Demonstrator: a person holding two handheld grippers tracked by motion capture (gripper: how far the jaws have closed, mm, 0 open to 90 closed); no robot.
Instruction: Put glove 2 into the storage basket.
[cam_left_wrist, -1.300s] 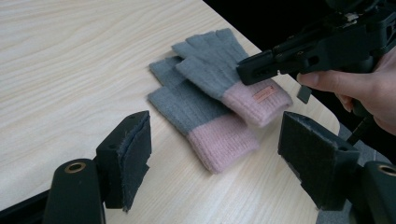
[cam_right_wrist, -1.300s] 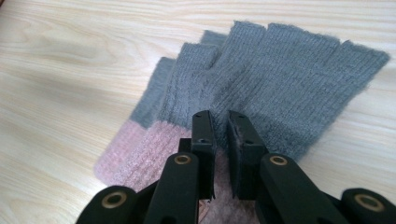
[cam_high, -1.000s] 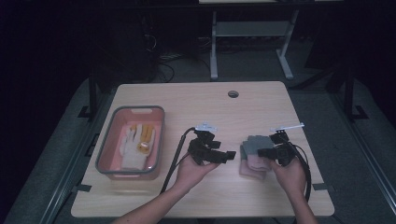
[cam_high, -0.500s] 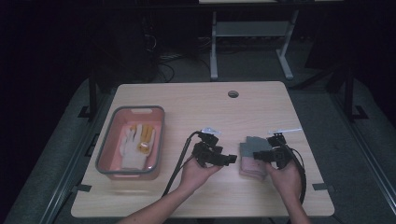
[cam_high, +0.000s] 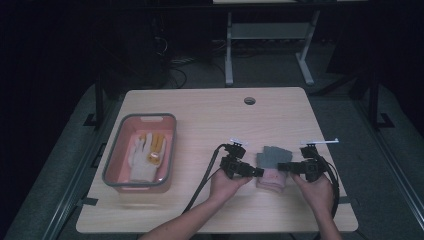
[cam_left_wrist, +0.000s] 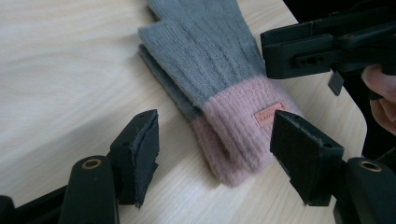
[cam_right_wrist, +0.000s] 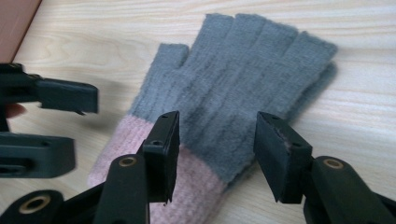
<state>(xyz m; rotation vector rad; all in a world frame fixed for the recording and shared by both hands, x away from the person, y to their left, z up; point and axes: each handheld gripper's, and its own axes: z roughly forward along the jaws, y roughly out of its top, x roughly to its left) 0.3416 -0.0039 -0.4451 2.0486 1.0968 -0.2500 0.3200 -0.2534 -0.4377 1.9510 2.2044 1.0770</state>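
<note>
- Grey knitted fingerless gloves with pink cuffs (cam_high: 271, 165), stacked one on the other, lie flat on the light wooden tabletop (cam_high: 210, 115), toward its near right part, between the two grippers.
- In the left gripper view the pink cuffs (cam_left_wrist: 238, 126) show a small tan label, and the edge of the lower glove peeks out along the side of the upper one.
- Left gripper (cam_high: 257, 172) is held low at the cuff end from the left; its jaws have just been closing a little but stand released, one on either side of the cuffs, with the pads not pressing on the knit.
- Right gripper (cam_high: 281, 166) comes in from the right; its jaws have just been opening and stand apart over the gloves where grey meets pink, gripping nothing.
- Well apart, at the left of the tabletop, a pink plastic tub with a grey rim (cam_high: 120, 155) holds a white work glove with yellow patches (cam_high: 145, 155).
- Each gripper's black cable (cam_high: 202, 182) trails back toward the person.
</note>
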